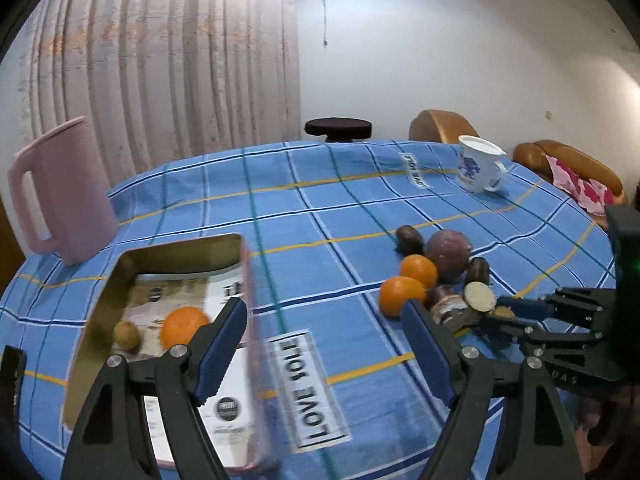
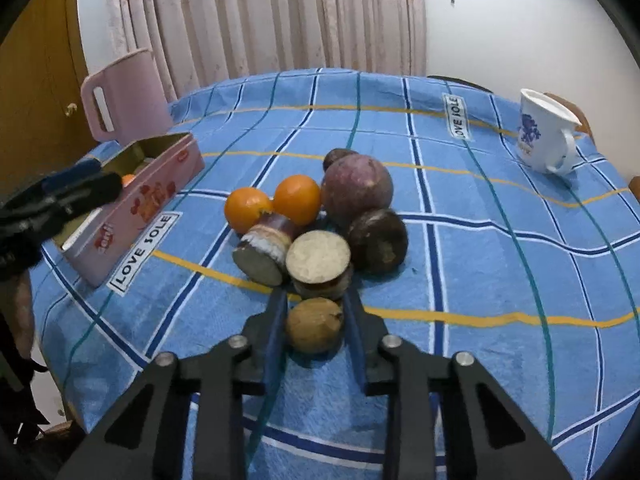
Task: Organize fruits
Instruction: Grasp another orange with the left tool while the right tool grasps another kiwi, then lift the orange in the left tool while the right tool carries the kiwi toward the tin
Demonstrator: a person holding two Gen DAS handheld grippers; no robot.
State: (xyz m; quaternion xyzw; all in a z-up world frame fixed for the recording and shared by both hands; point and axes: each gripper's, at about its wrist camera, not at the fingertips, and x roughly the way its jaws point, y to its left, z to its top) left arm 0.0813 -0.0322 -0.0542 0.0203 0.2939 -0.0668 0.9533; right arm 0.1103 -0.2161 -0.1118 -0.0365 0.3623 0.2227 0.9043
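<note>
Between right tongs (image 2: 314, 312): small brown fruit (image 2: 315, 325), stem end rightward.

"LOVE SOLE" in black capitals on a white label (image 2: 145, 246) sewn into the blue checked tablecloth (image 2: 480, 272), just beside the near right edge of the pink tin (image 2: 136, 208). Same words on a second label (image 2: 457, 117) at the far side of the cloth, left of the white mug (image 2: 544, 136). Letters "DAS" faintly on the black body of the right gripper (image 1: 490, 314). Red brand mark on the tin's side and print on the paper inside too blurred to read.
</note>
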